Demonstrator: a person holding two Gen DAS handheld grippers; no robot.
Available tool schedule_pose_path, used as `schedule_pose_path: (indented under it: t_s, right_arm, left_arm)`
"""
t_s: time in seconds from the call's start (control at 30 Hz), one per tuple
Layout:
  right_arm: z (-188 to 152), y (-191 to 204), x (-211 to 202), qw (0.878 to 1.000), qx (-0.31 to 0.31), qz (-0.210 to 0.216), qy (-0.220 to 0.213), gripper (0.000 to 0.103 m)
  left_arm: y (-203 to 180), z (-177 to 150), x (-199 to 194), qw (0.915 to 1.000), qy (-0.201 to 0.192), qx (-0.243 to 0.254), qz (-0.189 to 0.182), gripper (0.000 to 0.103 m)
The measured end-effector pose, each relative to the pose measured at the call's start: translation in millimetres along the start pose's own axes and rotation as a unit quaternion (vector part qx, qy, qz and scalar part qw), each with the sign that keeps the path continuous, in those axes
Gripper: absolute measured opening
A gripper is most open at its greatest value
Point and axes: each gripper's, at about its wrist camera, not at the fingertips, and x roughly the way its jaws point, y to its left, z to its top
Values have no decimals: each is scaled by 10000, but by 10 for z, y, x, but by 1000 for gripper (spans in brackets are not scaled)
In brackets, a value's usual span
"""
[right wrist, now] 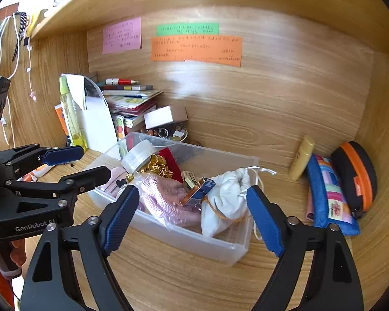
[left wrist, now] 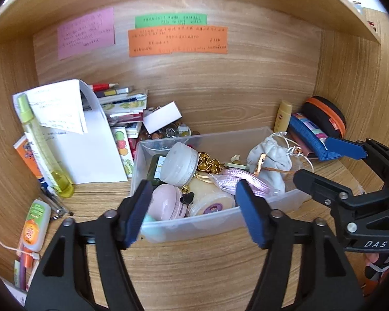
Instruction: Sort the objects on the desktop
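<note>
Left gripper [left wrist: 194,212] spread wide, gripping nothing, hovering just before the near wall of the clear plastic bin [left wrist: 194,223] on the wooden desk [left wrist: 194,272]. Right gripper [right wrist: 194,220] likewise released, empty, at the bin's right end near the white drawstring pouch [right wrist: 225,197]. Bin also holds a white jar [left wrist: 179,164] and pink compact [left wrist: 166,204]; blue pencil case [right wrist: 329,197] lies outside, to its right.

Three paper notes are stuck on the back panel above the clear bin [left wrist: 285,199]: one pink note [left wrist: 87,32], one green note [left wrist: 171,20] and one orange note [left wrist: 177,41]. Inside the bin lie one white jar [left wrist: 180,165], one white drawstring pouch [left wrist: 269,160] and one gold ornament [left wrist: 210,163]. Right of the bin stand one yellow tube [left wrist: 284,115], one blue pencil case [left wrist: 311,137] and one black zip case [left wrist: 324,116]. Left of the bin stands one green spray bottle [left wrist: 42,145].
</note>
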Motion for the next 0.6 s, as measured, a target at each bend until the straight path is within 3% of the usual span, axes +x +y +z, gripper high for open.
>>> schedule_pose_path:
  t_s: [0.1,0.2,0.33,0.6]
  right_arm:
    - [-25,5,-131,10000,17,-50,-83,86]
    - [-60,24,-249,9999,9,-101,-120,87]
    - [-123,53,-413,9997,7,-173,-167,103]
    - [-250,105,-805,9987,44,-208,-455,103]
  left_arm:
    - [-19,-27,-122,9999,-102,-15,78,79]
    - [-41,-65,-242,9998,-147,-62,102,93]
    - [-71,-124,-392,9997,-162,-111,134,95]
    - [-219,-293,-744,9974,-468,-17,547,100]
